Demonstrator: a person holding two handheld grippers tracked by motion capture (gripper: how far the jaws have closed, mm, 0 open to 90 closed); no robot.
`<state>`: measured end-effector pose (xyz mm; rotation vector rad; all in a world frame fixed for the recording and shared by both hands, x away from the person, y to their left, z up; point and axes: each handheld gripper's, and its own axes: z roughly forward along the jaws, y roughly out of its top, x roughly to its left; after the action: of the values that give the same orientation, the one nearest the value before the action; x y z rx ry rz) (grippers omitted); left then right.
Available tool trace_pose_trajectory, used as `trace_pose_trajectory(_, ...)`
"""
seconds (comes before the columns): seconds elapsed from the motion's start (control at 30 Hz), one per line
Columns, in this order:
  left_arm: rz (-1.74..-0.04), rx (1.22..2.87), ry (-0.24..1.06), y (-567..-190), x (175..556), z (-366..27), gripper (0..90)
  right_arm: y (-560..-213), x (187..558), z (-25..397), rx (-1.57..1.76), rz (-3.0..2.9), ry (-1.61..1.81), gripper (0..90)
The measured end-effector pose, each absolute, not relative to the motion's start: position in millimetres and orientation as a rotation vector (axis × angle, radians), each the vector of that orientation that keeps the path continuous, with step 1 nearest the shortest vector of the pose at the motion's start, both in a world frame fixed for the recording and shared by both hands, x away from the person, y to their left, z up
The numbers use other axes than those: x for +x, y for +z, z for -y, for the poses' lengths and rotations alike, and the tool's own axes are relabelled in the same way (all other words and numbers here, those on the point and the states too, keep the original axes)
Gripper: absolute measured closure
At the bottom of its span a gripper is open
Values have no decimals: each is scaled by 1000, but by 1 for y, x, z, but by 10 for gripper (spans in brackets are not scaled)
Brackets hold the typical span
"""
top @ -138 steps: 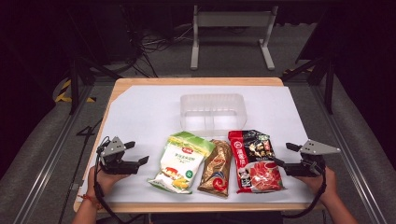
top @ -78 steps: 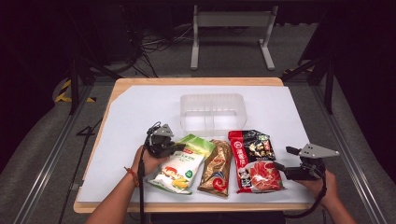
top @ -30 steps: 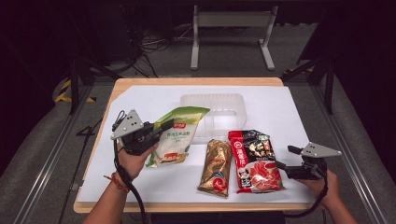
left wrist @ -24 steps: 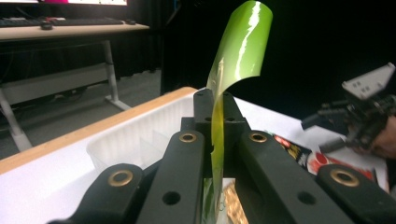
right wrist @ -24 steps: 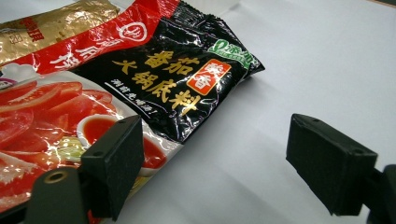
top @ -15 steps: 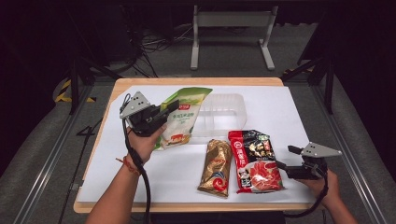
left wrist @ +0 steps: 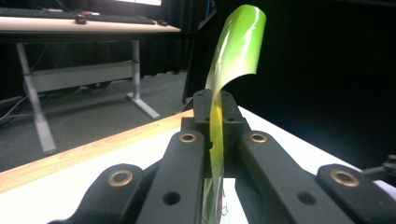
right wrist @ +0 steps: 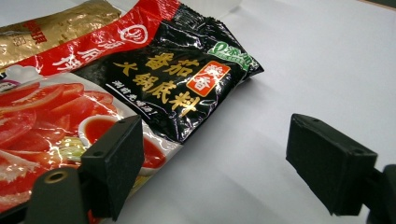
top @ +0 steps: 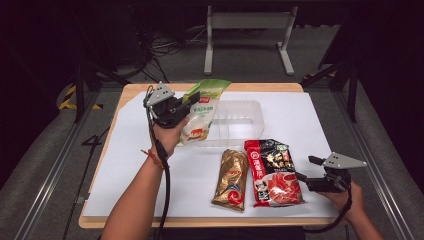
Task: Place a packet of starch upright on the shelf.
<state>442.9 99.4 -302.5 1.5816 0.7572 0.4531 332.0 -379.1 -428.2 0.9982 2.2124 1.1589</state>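
My left gripper (top: 189, 101) is shut on the green edge of a green and white snack bag (top: 201, 112), which hangs in the air at the left end of a clear plastic tray (top: 242, 122). The left gripper view shows the thin green bag edge (left wrist: 232, 60) pinched between the jaws and curling up past them. A gold packet (top: 231, 178) and a red and black sauce packet (top: 273, 171) lie flat near the table's front. My right gripper (top: 306, 170) stands open beside the right edge of the red and black sauce packet (right wrist: 154, 79), with nothing between its fingers.
White paper (top: 320, 125) covers the wooden table (top: 125, 97). Dark floor, cables and a metal stand (top: 247, 30) lie beyond the far edge. Bare paper stretches left of the packets and at the far right.
My left gripper took hold of the green and white bag at the front of the table, lifted it and carried it back toward the clear tray. The right gripper has stayed in place.
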Motion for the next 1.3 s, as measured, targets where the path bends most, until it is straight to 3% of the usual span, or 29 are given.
trace_pose_trajectory(1.3, -978, 1540, 597, -313, 519, -41, 899, -428, 330, 379, 974, -2213, 1169, 209)
